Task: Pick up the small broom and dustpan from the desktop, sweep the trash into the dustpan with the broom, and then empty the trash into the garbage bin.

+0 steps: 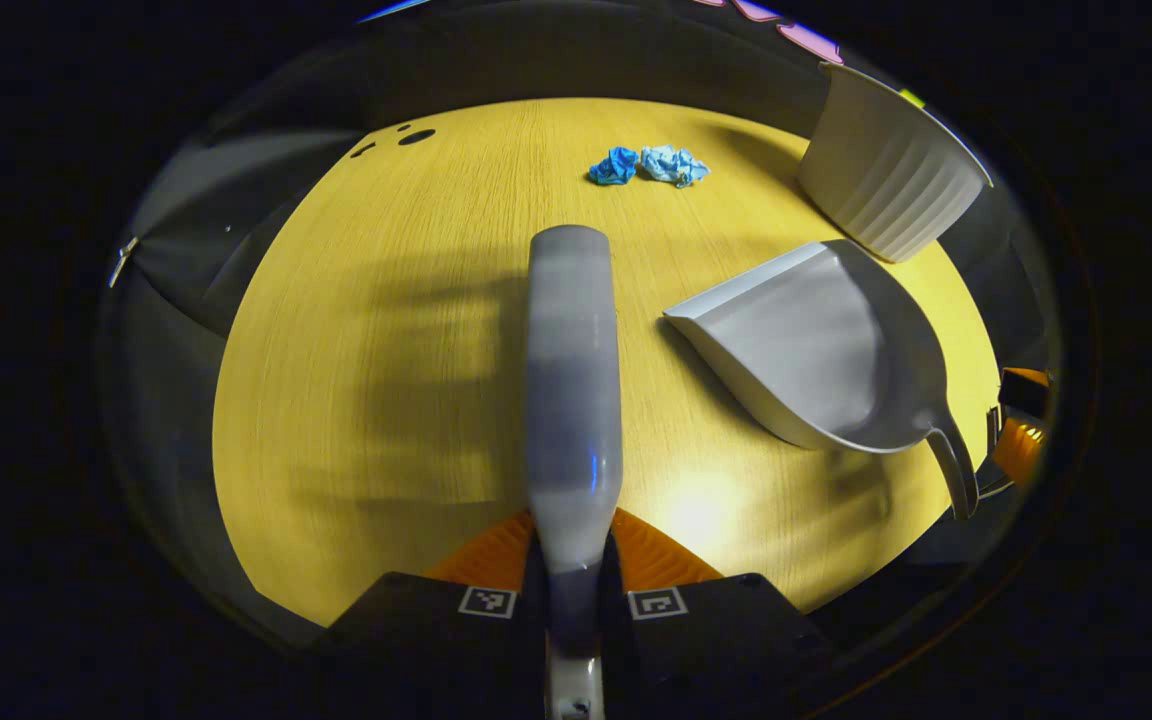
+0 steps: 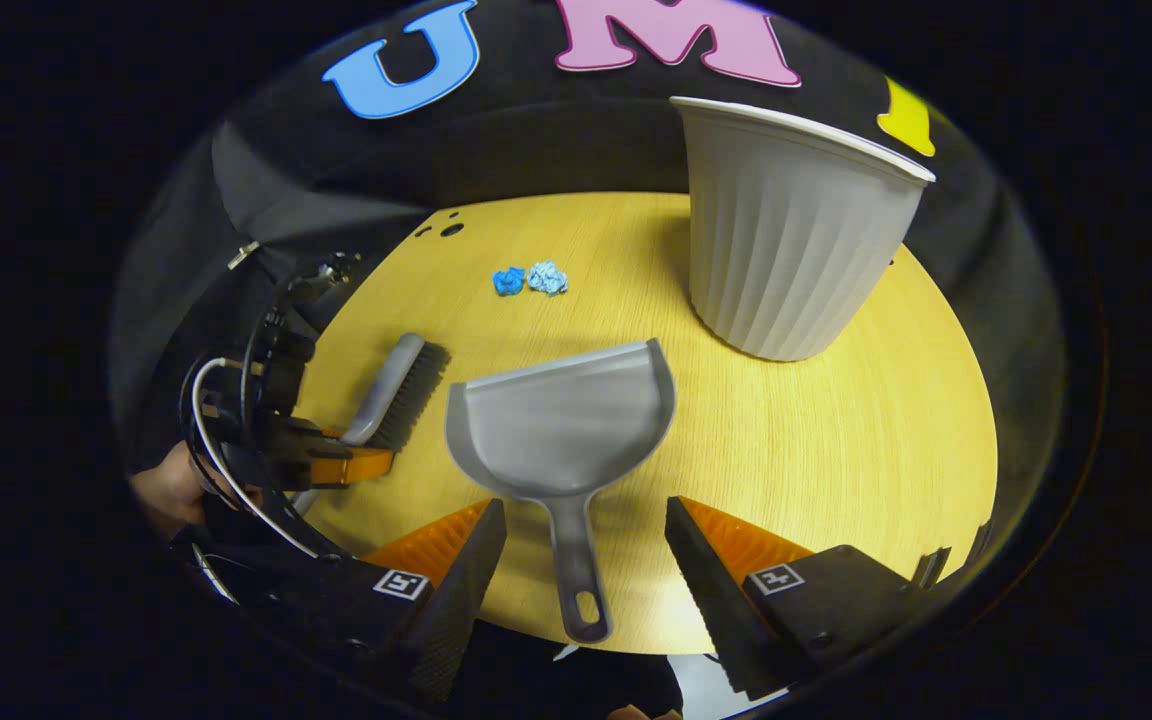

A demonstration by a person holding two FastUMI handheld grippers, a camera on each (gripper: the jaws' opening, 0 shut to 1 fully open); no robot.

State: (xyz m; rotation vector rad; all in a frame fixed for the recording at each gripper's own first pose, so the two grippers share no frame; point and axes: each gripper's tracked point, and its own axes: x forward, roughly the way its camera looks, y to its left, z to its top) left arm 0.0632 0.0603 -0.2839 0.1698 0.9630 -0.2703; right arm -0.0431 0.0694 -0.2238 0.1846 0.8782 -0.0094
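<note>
The small grey broom (image 1: 572,380) runs straight ahead from my left gripper (image 1: 573,535), whose fingers are shut on its handle. In the right gripper view the broom (image 2: 398,390) lies low over the wooden table, bristles facing the dustpan, with the left gripper (image 2: 341,462) on its near end. The grey dustpan (image 2: 561,425) rests flat on the table. Its handle (image 2: 576,570) points back between the fingers of my right gripper (image 2: 586,560), which is open and clear of it on both sides. Two crumpled blue paper scraps (image 2: 529,279) lie farther back, also seen as blue scraps (image 1: 648,165).
A white ribbed garbage bin (image 2: 791,240) stands upright at the back right of the table (image 2: 836,440), just beyond the dustpan (image 1: 816,350). A hand (image 2: 168,490) holds the left gripper. Bare tabletop lies between broom and scraps.
</note>
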